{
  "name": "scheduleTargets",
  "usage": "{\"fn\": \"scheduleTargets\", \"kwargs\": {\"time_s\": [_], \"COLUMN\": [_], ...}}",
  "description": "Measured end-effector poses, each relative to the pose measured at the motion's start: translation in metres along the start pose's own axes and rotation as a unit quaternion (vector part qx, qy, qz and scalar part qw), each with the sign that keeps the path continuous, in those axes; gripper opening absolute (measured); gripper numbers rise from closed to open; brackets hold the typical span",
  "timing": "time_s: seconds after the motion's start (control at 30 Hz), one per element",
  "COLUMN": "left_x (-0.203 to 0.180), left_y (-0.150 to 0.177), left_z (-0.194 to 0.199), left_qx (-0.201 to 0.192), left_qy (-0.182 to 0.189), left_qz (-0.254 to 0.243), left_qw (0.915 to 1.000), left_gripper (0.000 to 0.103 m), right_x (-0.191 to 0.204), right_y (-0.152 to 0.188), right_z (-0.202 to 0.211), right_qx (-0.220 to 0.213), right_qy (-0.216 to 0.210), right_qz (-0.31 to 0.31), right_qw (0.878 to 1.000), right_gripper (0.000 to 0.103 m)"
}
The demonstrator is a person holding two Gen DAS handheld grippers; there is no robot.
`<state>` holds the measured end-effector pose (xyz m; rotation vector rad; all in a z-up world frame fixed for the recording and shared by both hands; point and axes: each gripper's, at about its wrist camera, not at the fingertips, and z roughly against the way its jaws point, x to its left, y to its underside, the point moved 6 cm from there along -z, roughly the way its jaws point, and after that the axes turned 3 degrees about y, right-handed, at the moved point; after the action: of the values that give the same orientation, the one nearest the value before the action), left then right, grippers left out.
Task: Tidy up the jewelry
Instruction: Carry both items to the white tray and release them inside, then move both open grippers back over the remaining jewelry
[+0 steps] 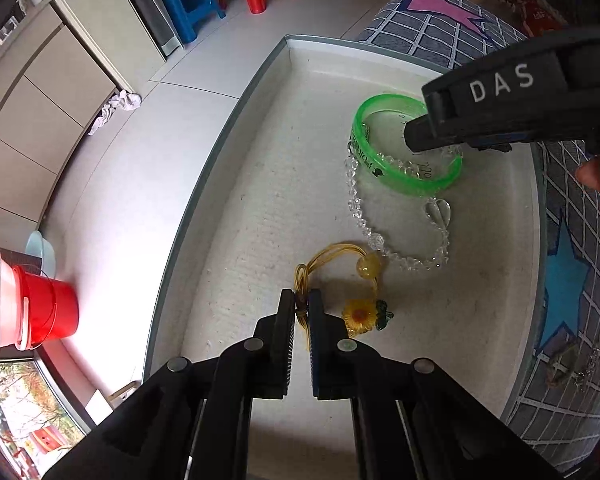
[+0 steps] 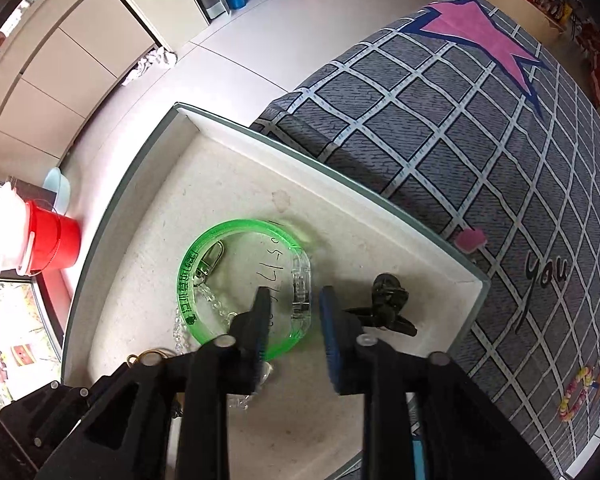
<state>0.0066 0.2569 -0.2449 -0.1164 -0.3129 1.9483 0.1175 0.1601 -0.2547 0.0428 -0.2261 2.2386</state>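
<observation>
A shallow white tray (image 1: 236, 216) lies on a bed and holds the jewelry. My left gripper (image 1: 301, 314) is shut on the yellow cord of a sunflower bracelet (image 1: 360, 314), which lies at the tray's near side. A clear crystal bead necklace (image 1: 356, 208) runs under a green translucent bangle (image 1: 380, 168). In the right wrist view my right gripper (image 2: 292, 304) stands open over that green bangle (image 2: 188, 280). The bangle's clear clasp section sits between the fingers, and the pads are not pressing on it. A dark hair clip (image 2: 388, 304) lies just to the right.
The tray (image 2: 340, 208) rests on a grey checked bedspread (image 2: 460, 120) with pink and blue stars. More trinkets lie on the bedspread: a metal piece (image 1: 568, 368), a colourful bead bracelet (image 2: 576, 396) and a small pink block (image 2: 470, 239). A red bucket (image 1: 48, 308) and stools (image 1: 188, 0) stand on the floor.
</observation>
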Motion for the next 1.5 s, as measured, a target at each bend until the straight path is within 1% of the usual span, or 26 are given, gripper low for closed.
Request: {"fn": "scheduleTargets", "kwargs": {"time_s": [0.03,0.13,0.17,0.2,0.23,0.27,0.4,0.5,0.53,0.57,0.6,0.63,0.73,0.8,0.83,0.9,1.0,1.1,1.2,1.27,1.33,1.37,1.4,1.5], "left_x": [-0.002,-0.006,-0.007,-0.008,-0.008,-0.007,-0.013,-0.017,-0.017,-0.017,-0.017,-0.015,-0.019,-0.027,-0.033,-0.044,-0.062,-0.081,-0.104,-0.120,-0.135,-0.142,-0.149,-0.167], "left_y": [0.000,0.002,0.003,0.003,0.003,0.002,-0.002,-0.005,-0.006,-0.007,-0.009,-0.010,-0.010,-0.007,-0.006,-0.005,-0.006,-0.010,-0.013,-0.016,-0.018,-0.019,-0.020,-0.021], "left_z": [0.002,0.007,0.009,0.010,0.013,0.017,0.028,0.042,0.048,0.054,0.058,0.061,0.060,0.061,0.063,0.072,0.086,0.099,0.110,0.113,0.113,0.112,0.111,0.105], "left_qx": [0.000,-0.001,-0.002,-0.002,-0.003,-0.016,-0.030,-0.051,-0.059,-0.066,-0.073,-0.075,-0.050,-0.041,-0.042,-0.049,-0.063,-0.078,-0.091,-0.090,-0.083,-0.077,-0.070,-0.056], "left_qy": [0.001,-0.001,-0.001,-0.001,-0.001,-0.009,-0.005,-0.033,-0.047,-0.061,-0.069,-0.070,-0.058,-0.055,-0.052,-0.049,-0.035,-0.013,0.023,0.048,0.047,0.045,0.044,0.044], "left_qz": [0.000,-0.005,-0.007,-0.008,-0.006,0.000,-0.002,-0.009,-0.010,-0.010,-0.009,-0.006,-0.004,-0.024,-0.035,-0.051,-0.069,-0.089,-0.114,-0.124,-0.130,-0.133,-0.134,-0.137], "left_qw": [1.0000,1.0000,1.0000,1.0000,1.0000,0.9998,0.9995,0.9981,0.9971,0.9959,0.9949,0.9947,0.9970,0.9974,0.9971,0.9963,0.9950,0.9929,0.9890,0.9871,0.9869,0.9871,0.9876,0.9880], "left_gripper": [0.013,0.013,0.017,0.055,0.088,0.103,0.103,0.103,0.103,0.103,0.103,0.103,0.103,0.103,0.103,0.103,0.103,0.103,0.103,0.103,0.103,0.103,0.103,0.103], "right_x": [-0.001,-0.005,-0.007,-0.010,-0.012,-0.015,-0.029,-0.041,-0.047,-0.051,-0.056,-0.061,-0.077,-0.089,-0.095,-0.108,-0.130,-0.153,-0.178,-0.194,-0.209,-0.216,-0.222,-0.240], "right_y": [-0.002,-0.004,-0.004,-0.002,-0.001,0.002,0.019,0.040,0.047,0.054,0.061,0.068,0.088,0.102,0.110,0.122,0.143,0.164,0.186,0.199,0.213,0.219,0.226,0.246], "right_z": [0.005,0.025,0.034,0.043,0.052,0.060,0.081,0.087,0.089,0.090,0.092,0.095,0.103,0.109,0.112,0.116,0.123,0.130,0.136,0.140,0.144,0.146,0.148,0.150], "right_qx": [-0.006,-0.023,-0.031,-0.040,-0.047,-0.053,-0.062,-0.057,-0.056,-0.055,-0.054,-0.054,-0.052,-0.049,-0.049,-0.046,-0.049,-0.052,-0.059,-0.066,-0.072,-0.073,-0.077,-0.079], "right_qy": [-0.009,-0.033,-0.037,-0.040,-0.044,-0.049,-0.049,-0.046,-0.043,-0.040,-0.037,-0.033,-0.018,-0.014,-0.014,-0.011,-0.006,-0.002,0.002,0.007,0.012,0.014,0.017,0.011], "right_qz": [-0.005,-0.020,-0.024,-0.028,-0.033,-0.037,-0.053,-0.073,-0.080,-0.086,-0.090,-0.093,-0.101,-0.111,-0.120,-0.136,-0.165,-0.202,-0.245,-0.270,-0.294,-0.304,-0.313,-0.340], "right_qw": [1.000,0.999,0.999,0.998,0.997,0.997,0.995,0.995,0.994,0.994,0.994,0.994,0.993,0.993,0.991,0.990,0.985,0.978,0.968,0.961,0.953,0.950,0.946,0.937], "right_gripper": [0.056,0.057,0.057,0.057,0.057,0.057,0.058,0.058,0.061,0.066,0.069,0.070,0.070,0.082,0.085,0.085,0.085,0.085,0.085,0.085,0.088,0.100,0.103,0.103]}}
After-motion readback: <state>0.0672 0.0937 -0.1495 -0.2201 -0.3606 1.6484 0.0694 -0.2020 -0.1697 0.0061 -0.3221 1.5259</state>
